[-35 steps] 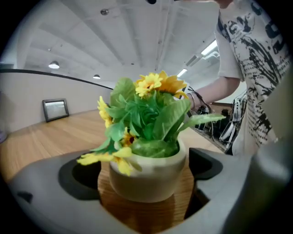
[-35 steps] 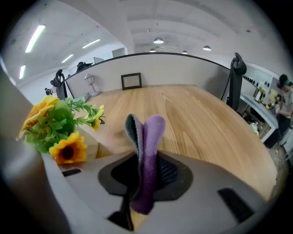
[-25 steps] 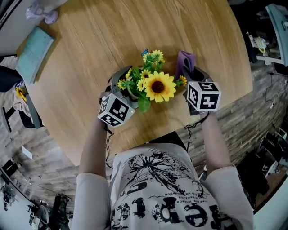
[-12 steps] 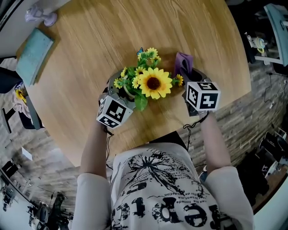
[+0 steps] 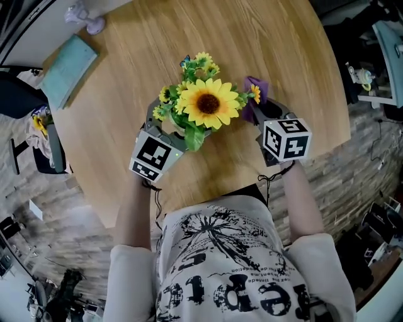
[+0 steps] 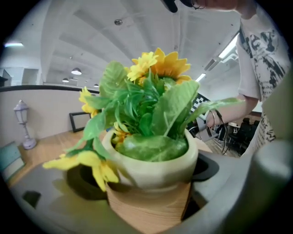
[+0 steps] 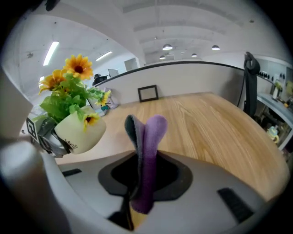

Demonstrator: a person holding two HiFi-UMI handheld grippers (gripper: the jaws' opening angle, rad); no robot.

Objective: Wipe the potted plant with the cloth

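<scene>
Whereas the potted plant sat lower and farther from the head camera a second ago, it now stands raised toward the person, its sunflower larger in the head view.

Finding 1: the left gripper has its fingers closed on the pot, one on each side of the wooden base. The right gripper view shows the pot clear of the desk and tilted.

Finding 2: the right gripper has also come up and sits just right of the blooms. Its fingers are clamped on a purple cloth, folded and standing upright. The cloth is near the plant but apart from it; no contact shows in any view.

Finding 3: the teal book and the small ornament at the far left are well away from the work.

Assessment: the lift appears to present the plant for wiping. Wiping itself is judged not yet begun; the cloth must next be brought against the leaves or pot. The tilt calls for a firm hold while the cloth presses on the plant.
</scene>
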